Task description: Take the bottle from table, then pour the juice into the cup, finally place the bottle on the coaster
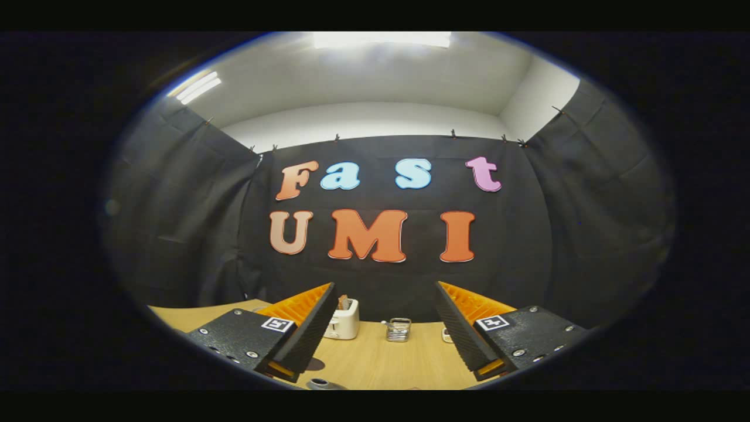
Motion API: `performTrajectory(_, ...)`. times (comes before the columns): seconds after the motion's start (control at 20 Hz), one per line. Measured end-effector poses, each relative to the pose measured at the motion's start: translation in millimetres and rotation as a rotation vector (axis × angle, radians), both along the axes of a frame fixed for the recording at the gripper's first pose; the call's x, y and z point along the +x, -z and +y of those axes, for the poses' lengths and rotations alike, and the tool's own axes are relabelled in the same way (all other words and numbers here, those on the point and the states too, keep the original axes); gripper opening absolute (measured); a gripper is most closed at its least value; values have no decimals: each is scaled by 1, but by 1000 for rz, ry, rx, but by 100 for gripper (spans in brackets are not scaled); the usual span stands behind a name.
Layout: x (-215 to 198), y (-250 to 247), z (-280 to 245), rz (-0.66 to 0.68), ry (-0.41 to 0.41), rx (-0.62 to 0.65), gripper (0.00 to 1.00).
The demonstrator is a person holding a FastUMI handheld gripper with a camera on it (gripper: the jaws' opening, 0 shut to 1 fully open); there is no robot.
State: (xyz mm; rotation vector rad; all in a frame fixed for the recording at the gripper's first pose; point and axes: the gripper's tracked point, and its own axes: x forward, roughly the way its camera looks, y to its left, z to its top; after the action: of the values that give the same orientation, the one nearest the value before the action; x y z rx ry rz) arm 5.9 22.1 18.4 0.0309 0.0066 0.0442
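Gripper (384,328) held above desk (375,360), jaws wide apart, nothing between them. Beyond the fingers, far on the desk: white toaster (343,319) just past left finger, small glass cup (398,329) near centre. Grey rounded object (322,384) at near edge, partly cut off, identity unclear; bottle location cannot be told.

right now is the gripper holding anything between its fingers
No, the gripper is open, with bare table between its fingers.

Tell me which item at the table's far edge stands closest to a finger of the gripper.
The white toaster, right beside one finger of the open gripper. The small wire rack stands farther along, in the gap between the fingers.
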Motion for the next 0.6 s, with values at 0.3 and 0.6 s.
performTrajectory(0.3, -14, -2, 11, 5, -37, 62, 97)
performTrajectory(0.6, -27, 22, 16, 8, -31, 33, 97)
